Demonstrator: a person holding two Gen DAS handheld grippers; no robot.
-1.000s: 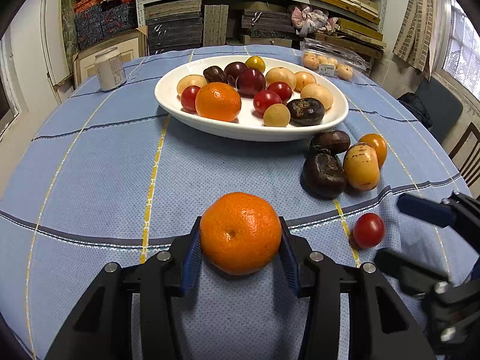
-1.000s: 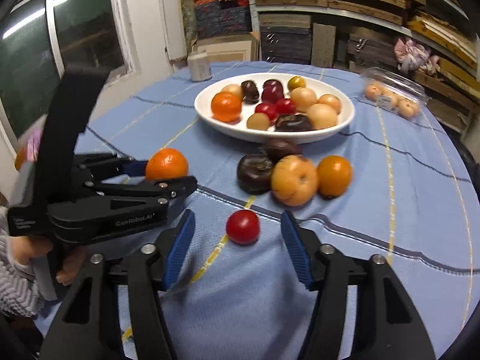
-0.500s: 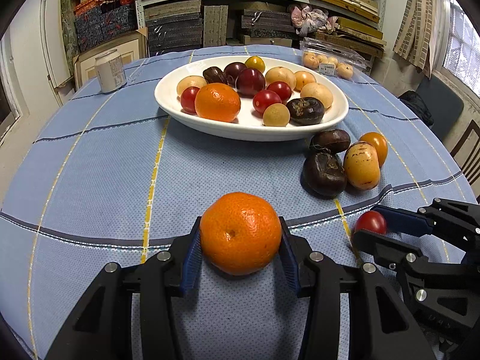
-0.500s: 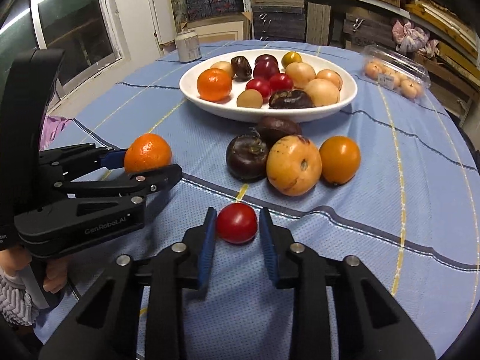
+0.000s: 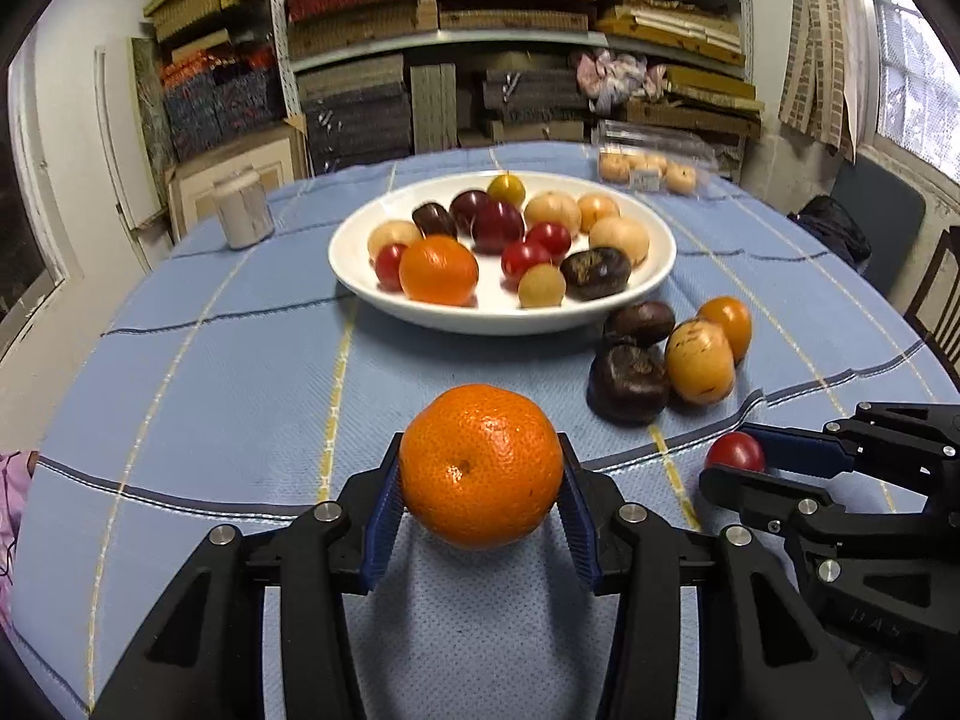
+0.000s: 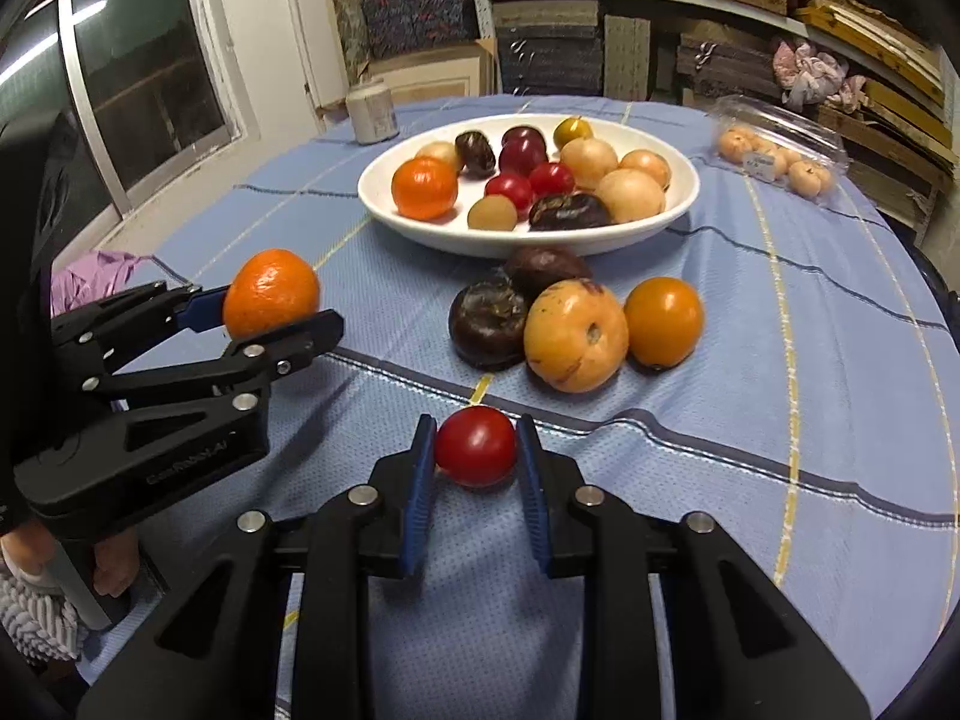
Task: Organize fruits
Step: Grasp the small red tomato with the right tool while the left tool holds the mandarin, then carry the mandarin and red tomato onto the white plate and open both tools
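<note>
The left gripper (image 5: 480, 501) is clenched on a round orange mandarin (image 5: 480, 473), its blue ribbed pads pressing both flanks; the fruit rides clear of the cloth, at nine o'clock in the right wrist view (image 6: 271, 291). The right gripper (image 6: 475, 462) is closed on a small glossy red tomato (image 6: 475, 446), the blue pads touching each side, low over the pale blue woven tablecloth (image 6: 750, 372); in the left wrist view the tomato (image 5: 733, 451) sits at four o'clock.

Beyond the tomato, toward twelve o'clock, four loose fruits huddle together: two wrinkled dark brown fruits (image 6: 489, 324), a speckled yellow-orange round fruit (image 6: 575, 336) and a smooth orange fruit (image 6: 663, 313), all touching or nearly so.

Farther out stands a wide white ceramic bowl (image 6: 432, 234) holding mixed fruit, among them another mandarin (image 6: 424, 188) at its nine o'clock side. A clear plastic clamshell of small pale fruits (image 6: 780, 150) lies at two o'clock, a grey cylindrical jar (image 6: 372, 114) at eleven.
</note>
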